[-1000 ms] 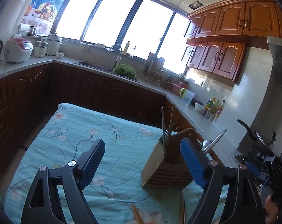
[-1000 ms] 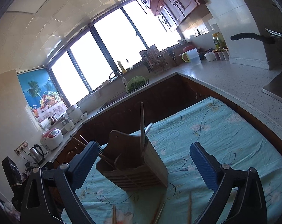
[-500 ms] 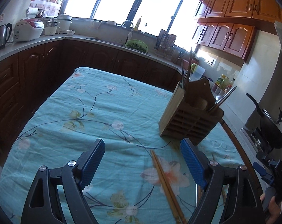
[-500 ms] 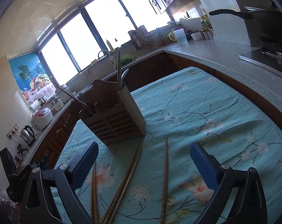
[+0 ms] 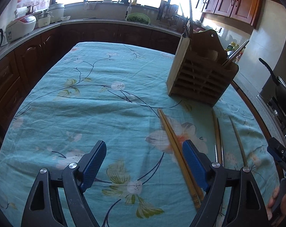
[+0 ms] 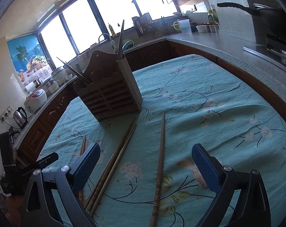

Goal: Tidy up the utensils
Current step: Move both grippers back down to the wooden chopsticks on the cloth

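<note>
Left wrist view shows a big worktop [image 5: 86, 104] with a blue-green flowery cloth on it. A wooden holder [image 5: 201, 75] stands on the cloth at the far right, with a few utensils sticking up out of it. Wooden chopsticks lie flat on the cloth in front of the holder: a pair [image 5: 177, 151] near the left hand-held gripper [image 5: 144, 164], a second pair [image 6: 112, 162] and a single chopstick [image 6: 160, 162] between the fingers of the right hand-held gripper [image 6: 145, 168]. Both grippers are spread wide, holding nothing.
</note>
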The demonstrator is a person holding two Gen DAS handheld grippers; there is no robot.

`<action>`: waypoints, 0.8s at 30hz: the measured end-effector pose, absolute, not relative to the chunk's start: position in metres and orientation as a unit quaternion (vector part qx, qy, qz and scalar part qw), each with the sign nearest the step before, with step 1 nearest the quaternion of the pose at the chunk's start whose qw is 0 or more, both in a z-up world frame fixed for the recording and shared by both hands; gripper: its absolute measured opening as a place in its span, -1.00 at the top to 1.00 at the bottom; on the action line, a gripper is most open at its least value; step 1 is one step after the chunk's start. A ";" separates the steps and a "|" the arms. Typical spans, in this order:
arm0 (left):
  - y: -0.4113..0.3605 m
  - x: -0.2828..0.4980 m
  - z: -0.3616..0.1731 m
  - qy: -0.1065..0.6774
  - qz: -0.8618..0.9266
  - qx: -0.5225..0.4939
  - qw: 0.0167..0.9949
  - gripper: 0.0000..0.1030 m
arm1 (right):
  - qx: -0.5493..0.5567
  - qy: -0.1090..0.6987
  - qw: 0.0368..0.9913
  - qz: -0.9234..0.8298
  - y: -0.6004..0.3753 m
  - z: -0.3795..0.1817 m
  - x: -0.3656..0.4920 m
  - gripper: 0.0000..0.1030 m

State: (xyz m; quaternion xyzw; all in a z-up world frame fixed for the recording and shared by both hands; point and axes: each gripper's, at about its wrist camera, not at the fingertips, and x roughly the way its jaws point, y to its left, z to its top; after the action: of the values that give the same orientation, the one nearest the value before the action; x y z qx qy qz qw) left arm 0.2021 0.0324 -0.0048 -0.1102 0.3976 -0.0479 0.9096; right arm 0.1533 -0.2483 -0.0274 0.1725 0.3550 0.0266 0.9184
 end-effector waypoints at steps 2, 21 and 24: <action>0.028 0.208 -0.005 0.406 -0.051 -0.104 0.907 -0.58 | 0.165 0.360 0.918 0.024 -0.247 -0.028 0.157 -0.79; -0.008 0.277 -0.036 0.452 -0.071 -0.043 0.888 0.19 | 0.119 0.428 0.896 0.017 -0.244 -0.055 0.214 -0.03; -0.009 0.285 -0.039 0.454 -0.067 -0.031 0.888 0.21 | 0.113 0.440 0.891 0.014 -0.244 -0.062 0.225 0.07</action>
State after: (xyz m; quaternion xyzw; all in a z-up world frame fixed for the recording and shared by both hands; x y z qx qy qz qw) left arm 0.2852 -0.0094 -0.0390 -0.0314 0.4538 -0.0674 0.8880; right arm 0.2247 -0.2442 -0.0620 0.1125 0.4404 0.0142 0.8906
